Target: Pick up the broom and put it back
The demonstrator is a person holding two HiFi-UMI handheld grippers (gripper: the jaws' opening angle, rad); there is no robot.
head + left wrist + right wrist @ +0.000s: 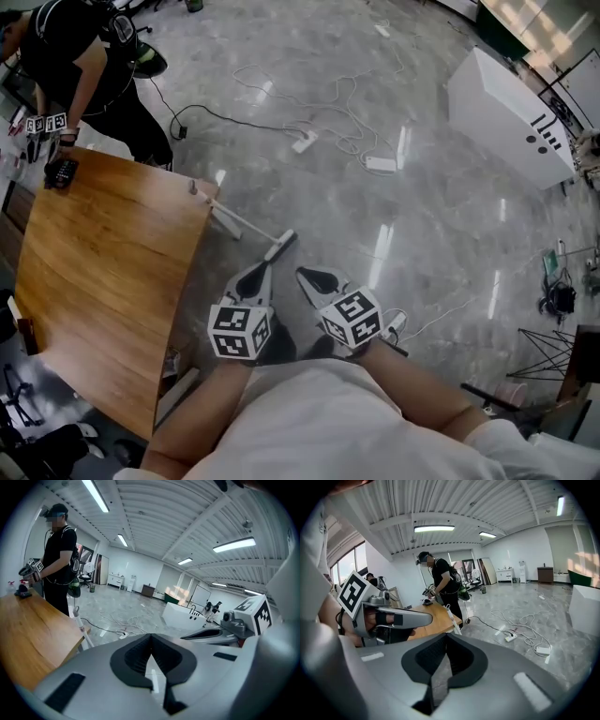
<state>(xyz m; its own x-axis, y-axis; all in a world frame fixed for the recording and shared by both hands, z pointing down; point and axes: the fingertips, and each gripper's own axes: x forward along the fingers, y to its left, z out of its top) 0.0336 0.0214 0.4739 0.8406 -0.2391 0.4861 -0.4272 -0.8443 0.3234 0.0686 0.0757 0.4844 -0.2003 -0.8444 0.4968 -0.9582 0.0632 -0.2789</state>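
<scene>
The broom (pixel 246 225) leans with its white handle against the near corner of the wooden table (pixel 103 272), its dark lower end on the floor. Its handle top also shows in the left gripper view (pixel 77 615) and the right gripper view (pixel 451 617). My left gripper (pixel 255 275) (pixel 151 637) hangs just short of the broom's lower end, jaws shut and empty. Beside it, my right gripper (pixel 311 277) (pixel 446 637) is also shut with nothing in it. Neither touches the broom.
A person in black (pixel 84 66) stands at the table's far end with their own grippers. White cables and power strips (pixel 381 165) lie on the grey floor beyond the broom. A white cabinet (pixel 506 112) stands at the upper right, and a dark stand (pixel 553 347) at the right.
</scene>
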